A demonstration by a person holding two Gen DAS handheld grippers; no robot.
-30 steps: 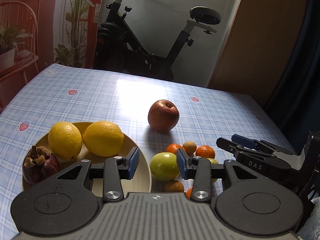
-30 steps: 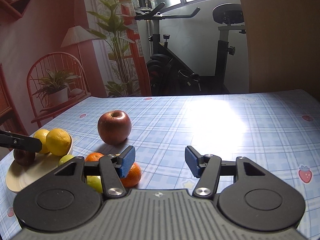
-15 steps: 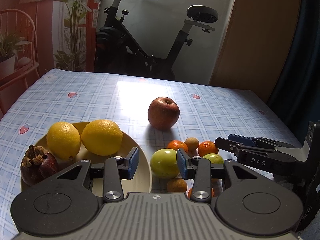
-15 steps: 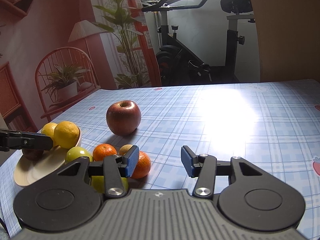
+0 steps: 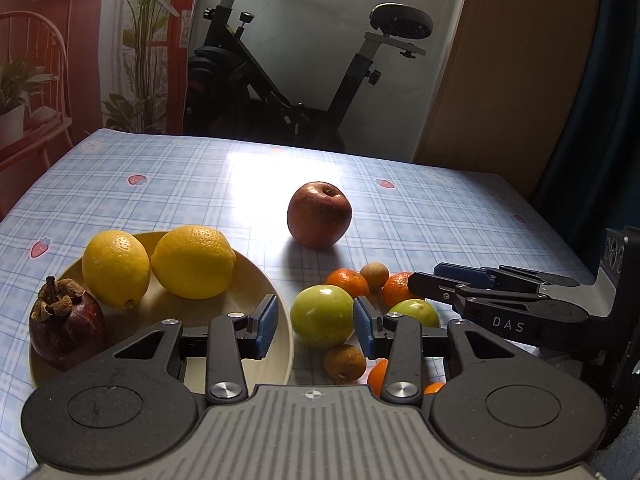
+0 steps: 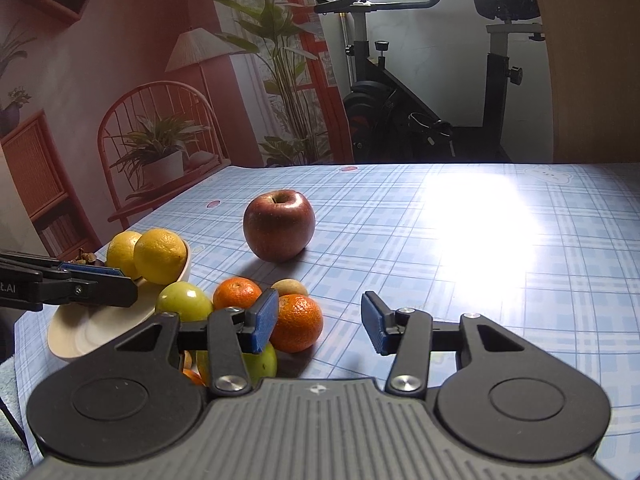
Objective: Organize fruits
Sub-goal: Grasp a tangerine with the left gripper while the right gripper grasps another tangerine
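Two lemons [image 5: 116, 266], one apple [image 5: 319, 215], one mangosteen [image 5: 66, 330], one plate [image 5: 256, 276]

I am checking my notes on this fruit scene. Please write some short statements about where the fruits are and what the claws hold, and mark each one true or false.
1. Two lemons lie on the plate. True.
2. The red apple lies on the plate. False: it stands alone on the tablecloth, beyond the other fruits.
3. The left claw holds a green fruit. False: the fruit lies on the table beyond its pads, and the claw is empty.
4. The right claw holds nothing. True.
5. A dark mangosteen sits on the plate beside a lemon. True.
6. All oranges are on the plate. False: they lie on the tablecloth.
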